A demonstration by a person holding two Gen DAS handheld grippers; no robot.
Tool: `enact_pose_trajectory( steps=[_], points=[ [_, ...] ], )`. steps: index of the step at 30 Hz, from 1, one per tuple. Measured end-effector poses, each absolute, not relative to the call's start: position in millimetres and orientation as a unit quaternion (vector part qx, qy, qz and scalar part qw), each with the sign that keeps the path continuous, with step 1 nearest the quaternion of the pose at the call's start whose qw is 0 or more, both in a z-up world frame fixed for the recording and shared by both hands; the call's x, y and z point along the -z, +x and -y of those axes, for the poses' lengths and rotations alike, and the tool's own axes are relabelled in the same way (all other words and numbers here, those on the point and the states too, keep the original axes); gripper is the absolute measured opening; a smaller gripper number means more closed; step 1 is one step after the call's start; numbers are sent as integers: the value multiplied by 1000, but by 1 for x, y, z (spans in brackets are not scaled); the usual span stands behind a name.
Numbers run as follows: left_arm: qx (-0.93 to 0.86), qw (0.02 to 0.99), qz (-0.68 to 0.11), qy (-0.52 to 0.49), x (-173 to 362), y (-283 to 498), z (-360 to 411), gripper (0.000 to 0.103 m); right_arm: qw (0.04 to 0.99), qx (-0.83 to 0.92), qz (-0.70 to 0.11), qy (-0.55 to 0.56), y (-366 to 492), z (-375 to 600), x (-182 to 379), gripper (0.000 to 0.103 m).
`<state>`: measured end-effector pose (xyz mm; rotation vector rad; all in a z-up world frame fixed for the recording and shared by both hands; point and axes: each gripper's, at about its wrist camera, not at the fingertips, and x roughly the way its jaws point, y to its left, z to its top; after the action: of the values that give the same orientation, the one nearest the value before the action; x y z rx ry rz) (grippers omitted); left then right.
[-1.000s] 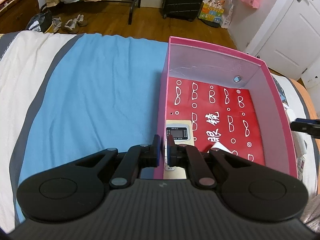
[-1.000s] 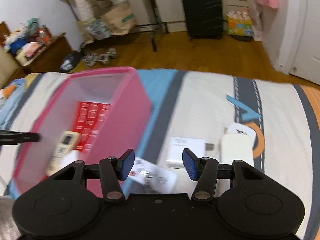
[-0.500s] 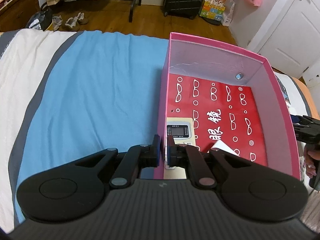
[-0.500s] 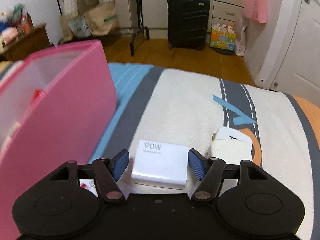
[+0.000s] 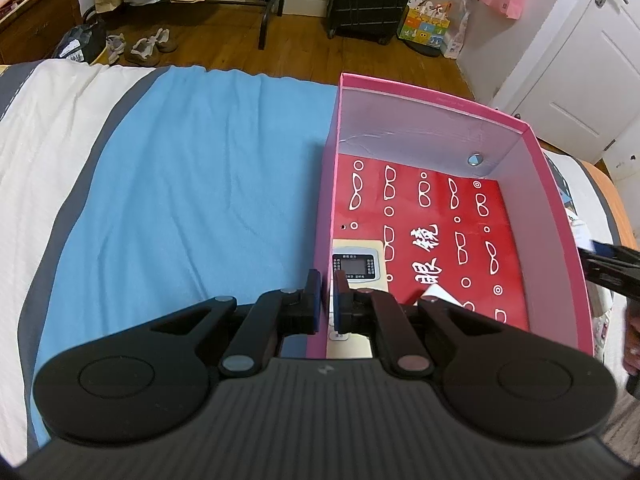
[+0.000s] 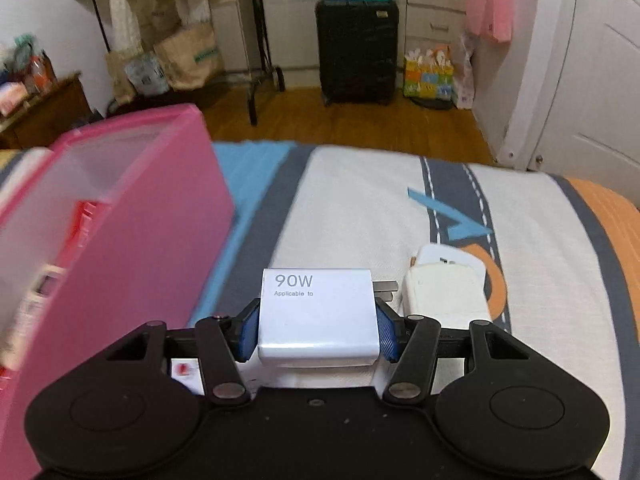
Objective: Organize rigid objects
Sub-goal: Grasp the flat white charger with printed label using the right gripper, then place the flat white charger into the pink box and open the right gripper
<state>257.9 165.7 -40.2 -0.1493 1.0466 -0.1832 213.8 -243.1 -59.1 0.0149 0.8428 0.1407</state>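
Observation:
A pink box (image 5: 440, 102) stands on the bed. My left gripper (image 5: 327, 304) is shut on its near left wall. Inside lie a beige remote control (image 5: 354, 268), a red sheet printed with glasses (image 5: 440, 232) and a white card (image 5: 438, 294). In the right wrist view the pink box (image 6: 132, 240) is at the left. My right gripper (image 6: 318, 334) is closing its jaws on a white 90W charger (image 6: 316, 304) that lies on the bed cover. Both blue pads touch its sides. The right gripper (image 5: 612, 264) also shows past the box's right wall.
A cream adapter (image 6: 444, 292) lies just right of the charger, with another white item (image 6: 448, 256) behind it. A small card with a red mark (image 6: 184, 372) lies under the right gripper. The bed's far edge drops to a wooden floor (image 6: 360, 124) with a black suitcase (image 6: 356, 52).
The right gripper swung from beside the pink box to the white charger, came down over it and drew its jaws in against its sides. The left gripper kept its grip and did not move.

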Motion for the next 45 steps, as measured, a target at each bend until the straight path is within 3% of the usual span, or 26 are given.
enact_pose_trajectory(
  steps=[7,14,24,36,42,45],
  points=[
    [93,858,-500,-70,40,258,-166,5,923,-173,-343,-15,166,205,-3,62],
    [107,856,-502,-66,41,258,-168,5,889,-290,-349,-62,159,144,-32,62],
    [115,856,-499,-68,43,257,-171,5,854,-291,-414,-123,208,76,-4,62],
    [118,854,-500,-78,44,257,-175,5,827,-176,-528,-77,276,58,65,62],
    [118,853,-501,-82,44,258,-176,6,826,-200,-527,3,272,79,47,66],
    [117,854,-501,-80,43,257,-175,5,830,-219,-513,-9,257,88,32,64]
  ],
)
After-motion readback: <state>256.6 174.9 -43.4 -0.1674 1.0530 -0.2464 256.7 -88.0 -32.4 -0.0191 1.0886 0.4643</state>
